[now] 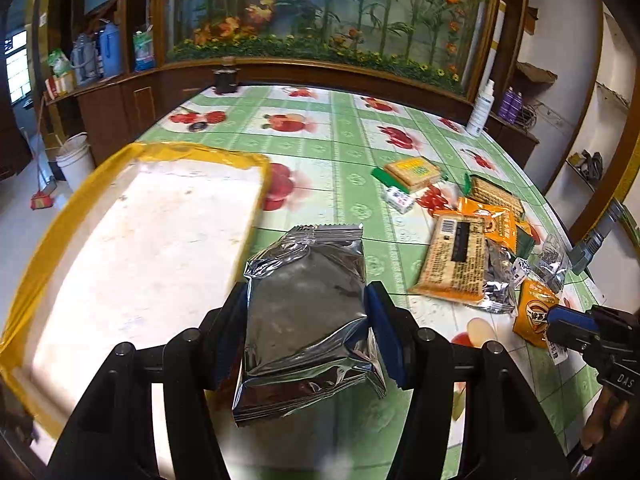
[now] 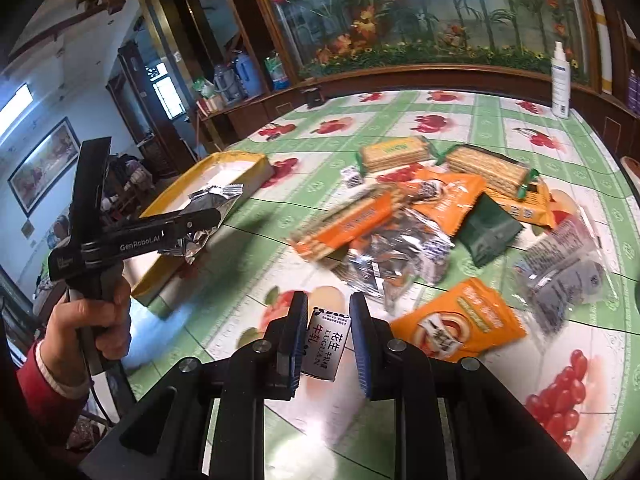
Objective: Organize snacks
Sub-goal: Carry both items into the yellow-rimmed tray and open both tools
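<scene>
Left wrist view: left gripper (image 1: 306,326) is clamping a silver packet (image 1: 308,312) beside the seemingly empty yellow tray (image 1: 52,236), right gripper (image 2: 328,340) is straddling, not yet pinching, a small candy (image 2: 326,340); pile (image 2: 400,232) unsorted.

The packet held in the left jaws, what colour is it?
Shiny silver foil packet, plain, with no print visible; it shows best in the left wrist view.

Table (image 1: 340,140) with green fruit-print cloth: yellow-rimmed tray (image 1: 48,240) at left, snack packets (image 1: 456,256) heaped right, white spray bottle (image 1: 482,110) at far edge.
</scene>
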The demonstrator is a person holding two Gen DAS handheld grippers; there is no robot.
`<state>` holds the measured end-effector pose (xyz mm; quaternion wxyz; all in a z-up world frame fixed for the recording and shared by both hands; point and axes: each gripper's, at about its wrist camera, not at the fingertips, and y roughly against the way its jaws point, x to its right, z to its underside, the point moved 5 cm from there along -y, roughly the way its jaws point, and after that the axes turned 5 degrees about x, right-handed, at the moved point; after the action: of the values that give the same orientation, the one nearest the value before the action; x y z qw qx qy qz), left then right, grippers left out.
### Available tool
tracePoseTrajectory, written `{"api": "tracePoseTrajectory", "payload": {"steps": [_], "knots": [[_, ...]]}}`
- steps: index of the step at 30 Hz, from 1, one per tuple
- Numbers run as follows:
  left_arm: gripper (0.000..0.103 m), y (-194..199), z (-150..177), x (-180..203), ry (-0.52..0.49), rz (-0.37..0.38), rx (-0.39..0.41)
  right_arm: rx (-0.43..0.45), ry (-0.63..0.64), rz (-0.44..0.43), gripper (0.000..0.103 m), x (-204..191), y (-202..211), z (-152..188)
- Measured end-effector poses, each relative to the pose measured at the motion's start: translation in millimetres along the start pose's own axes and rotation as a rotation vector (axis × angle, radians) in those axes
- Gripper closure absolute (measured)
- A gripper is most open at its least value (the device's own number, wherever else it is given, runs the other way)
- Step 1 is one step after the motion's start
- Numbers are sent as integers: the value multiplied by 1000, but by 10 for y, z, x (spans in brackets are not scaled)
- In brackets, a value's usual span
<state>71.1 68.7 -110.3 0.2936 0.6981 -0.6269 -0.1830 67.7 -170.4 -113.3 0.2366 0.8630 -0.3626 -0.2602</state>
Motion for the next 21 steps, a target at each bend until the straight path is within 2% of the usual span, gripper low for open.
{"api": "tracePoseTrajectory", "payload": {"steps": [7,13,21], "knots": [[45,287,14,-457,26,-107,49,-1,38,-96,81,-418,-159,-124],[45,354,61,-895,97,-164,54,-10,51,-205,81,-849,-414,-288],[45,355,90,-1196,127,-213,56,-24,104,-346,82,-1632,-967,-556]]}}
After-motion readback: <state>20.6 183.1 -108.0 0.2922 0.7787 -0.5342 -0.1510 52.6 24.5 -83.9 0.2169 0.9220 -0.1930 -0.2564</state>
